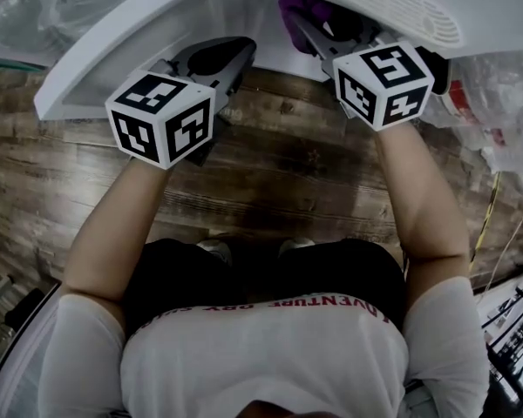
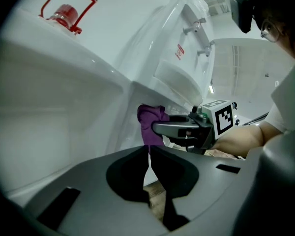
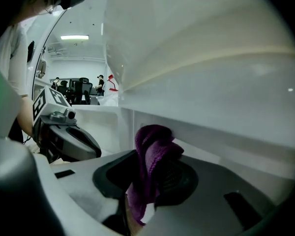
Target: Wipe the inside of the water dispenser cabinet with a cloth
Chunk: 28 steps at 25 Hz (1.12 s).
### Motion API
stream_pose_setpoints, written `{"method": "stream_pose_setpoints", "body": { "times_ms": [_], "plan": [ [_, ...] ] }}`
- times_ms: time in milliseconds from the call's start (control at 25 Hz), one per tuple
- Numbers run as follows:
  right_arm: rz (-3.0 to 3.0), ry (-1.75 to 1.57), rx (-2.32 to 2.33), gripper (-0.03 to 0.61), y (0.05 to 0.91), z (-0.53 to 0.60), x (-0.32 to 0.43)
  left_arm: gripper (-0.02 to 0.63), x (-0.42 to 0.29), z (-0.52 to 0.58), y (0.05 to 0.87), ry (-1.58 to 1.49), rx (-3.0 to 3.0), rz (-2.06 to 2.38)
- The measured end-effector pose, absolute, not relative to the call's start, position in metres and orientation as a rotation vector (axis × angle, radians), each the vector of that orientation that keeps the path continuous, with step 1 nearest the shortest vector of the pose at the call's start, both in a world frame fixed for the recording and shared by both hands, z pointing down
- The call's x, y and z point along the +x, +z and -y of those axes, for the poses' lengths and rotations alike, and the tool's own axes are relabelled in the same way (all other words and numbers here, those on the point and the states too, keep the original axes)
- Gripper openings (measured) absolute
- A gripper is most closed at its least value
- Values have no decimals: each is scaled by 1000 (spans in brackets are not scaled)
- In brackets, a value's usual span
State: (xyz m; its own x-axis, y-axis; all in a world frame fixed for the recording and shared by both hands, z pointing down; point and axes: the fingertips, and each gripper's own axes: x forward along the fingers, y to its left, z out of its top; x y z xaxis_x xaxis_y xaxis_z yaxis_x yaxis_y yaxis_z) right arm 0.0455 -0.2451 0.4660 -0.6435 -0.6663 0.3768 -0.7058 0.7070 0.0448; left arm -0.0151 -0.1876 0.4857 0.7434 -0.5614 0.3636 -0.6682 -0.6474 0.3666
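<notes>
Not much to go on from the head view: the white dispenser hangs over the top and cuts off the tips of the right gripper, so only a scrap of the purple cloth peeks out up there. How deep the cabinet goes we can't tell, since every view gives us just white walls and ledges at odd angles. The far end of the room in the right gripper view is too small to read. The right gripper's own view is clear, though: its jaws are clamped on the cloth, which is bunched between them and sticks up past the tips, right under a white ledge. We can't say for sure whether it touches the wall. From the left gripper view, the cloth sits at the front of the right gripper, close against the dispenser wall. The left gripper has its jaws pressed together with nothing between them, and it hangs just beside the right one, near the cabinet edge and above the wooden floor.
</notes>
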Motion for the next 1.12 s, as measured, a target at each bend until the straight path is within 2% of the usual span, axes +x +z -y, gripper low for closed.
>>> {"method": "stream_pose_setpoints", "body": {
  "times_ms": [320, 1120],
  "plan": [
    [2605, 286, 1085, 110, 464, 256, 28, 35, -22, 192, 478, 268, 2462, 970],
    [2645, 299, 1295, 110, 472, 266, 20, 35, -25, 192, 480, 263, 2454, 998]
  ]
}}
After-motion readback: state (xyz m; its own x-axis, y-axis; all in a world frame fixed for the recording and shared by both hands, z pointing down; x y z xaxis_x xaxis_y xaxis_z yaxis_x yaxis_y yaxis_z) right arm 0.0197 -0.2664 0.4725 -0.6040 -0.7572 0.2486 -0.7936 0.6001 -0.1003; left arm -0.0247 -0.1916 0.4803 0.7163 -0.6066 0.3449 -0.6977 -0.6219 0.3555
